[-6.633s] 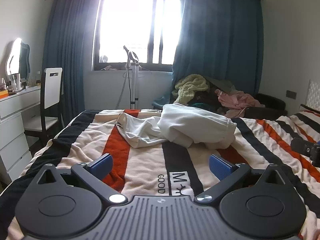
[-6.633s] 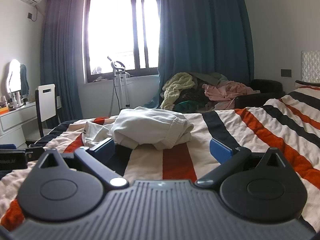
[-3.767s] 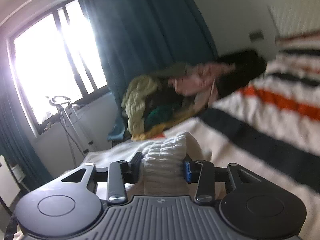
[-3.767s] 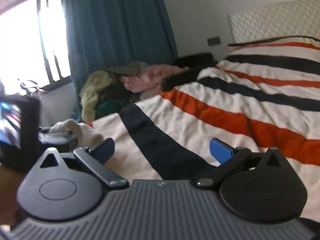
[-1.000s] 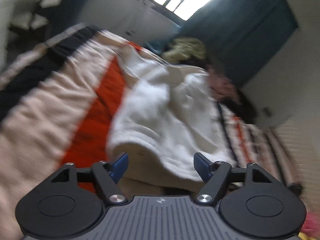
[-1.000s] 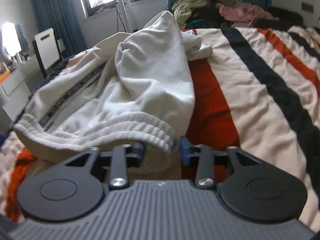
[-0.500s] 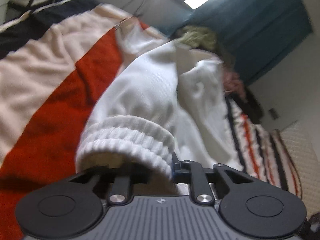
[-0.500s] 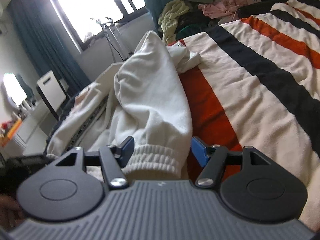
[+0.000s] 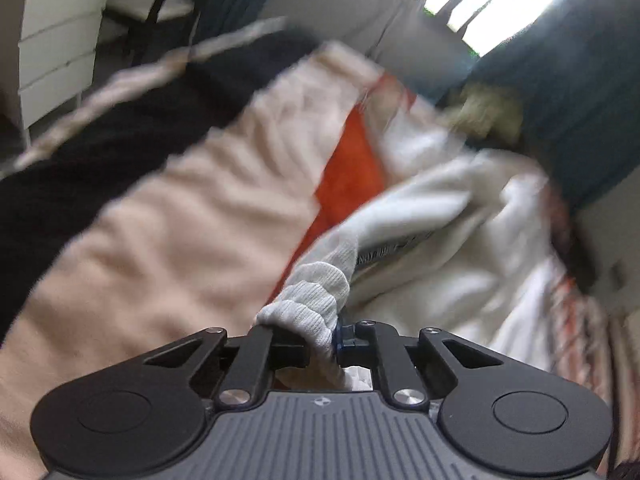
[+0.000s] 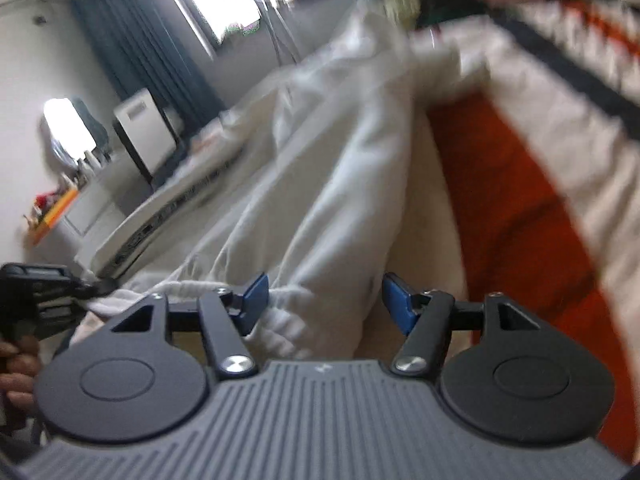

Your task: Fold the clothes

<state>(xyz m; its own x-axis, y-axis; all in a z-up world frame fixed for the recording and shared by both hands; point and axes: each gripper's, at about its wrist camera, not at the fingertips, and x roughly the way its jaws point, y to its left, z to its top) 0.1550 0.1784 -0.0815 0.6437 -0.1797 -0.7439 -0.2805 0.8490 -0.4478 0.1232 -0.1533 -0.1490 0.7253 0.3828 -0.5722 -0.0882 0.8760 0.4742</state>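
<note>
Colours, both wrist views
White garment [image 9: 448, 248]; bedspread [image 9: 192, 232] striped cream, orange, black; curtains [image 10: 132, 40] dark teal; gripper pads [image 10: 394, 294] blue.

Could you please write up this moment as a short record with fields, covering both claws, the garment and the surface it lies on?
garment: crumpled white sweatshirt with ribbed cuffs, spread on the bed
surface: cream blanket with orange and black stripes
left claw: shut on a ribbed cuff of the sweatshirt
right claw: open, jaws on either side of the other ribbed cuff, not clamped
image quality: both views motion-blurred
</note>
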